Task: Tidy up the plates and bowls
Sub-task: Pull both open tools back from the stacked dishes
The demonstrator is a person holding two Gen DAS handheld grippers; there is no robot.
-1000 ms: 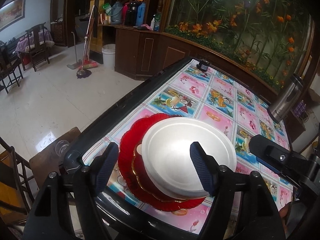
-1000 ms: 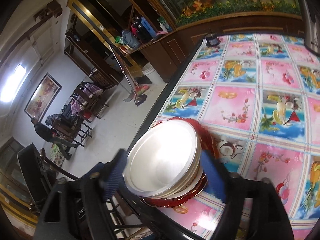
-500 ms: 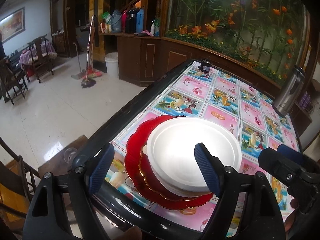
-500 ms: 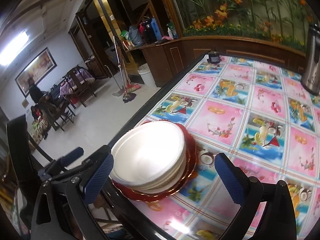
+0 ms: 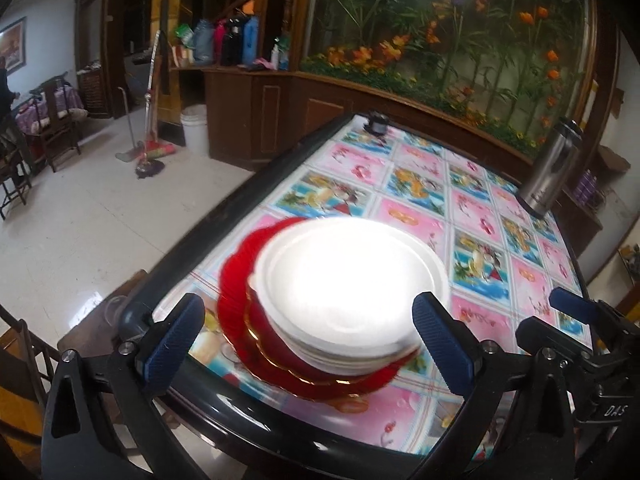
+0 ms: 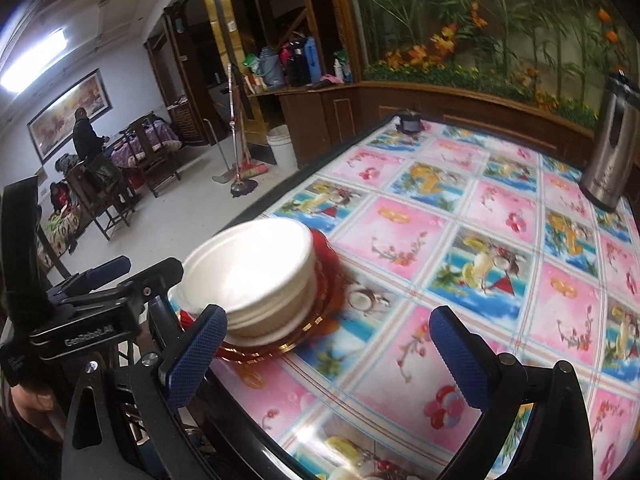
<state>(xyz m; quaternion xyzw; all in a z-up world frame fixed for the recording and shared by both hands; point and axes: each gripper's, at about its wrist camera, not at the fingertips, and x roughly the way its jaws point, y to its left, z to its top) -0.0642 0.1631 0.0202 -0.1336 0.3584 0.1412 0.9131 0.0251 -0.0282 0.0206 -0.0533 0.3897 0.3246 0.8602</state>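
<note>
While both grippers stand spread w/ nothing pinched, left gripper [image 5: 308,338] jaws opening round 1 stack: white bowls [image 5: 352,284], count unclear, on 2 red plates [image 5: 236,280]; right gripper [image 6: 328,354] beside it.

White bowls [image 5: 352,276] motion-blurred and glared, count unclear; red plate [image 5: 236,280] largely hidden beneath; steel flask [image 6: 612,140] blurred.

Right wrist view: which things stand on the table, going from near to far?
Stack of white bowls on red plates → steel flask → small dark object at the far edge.
</note>
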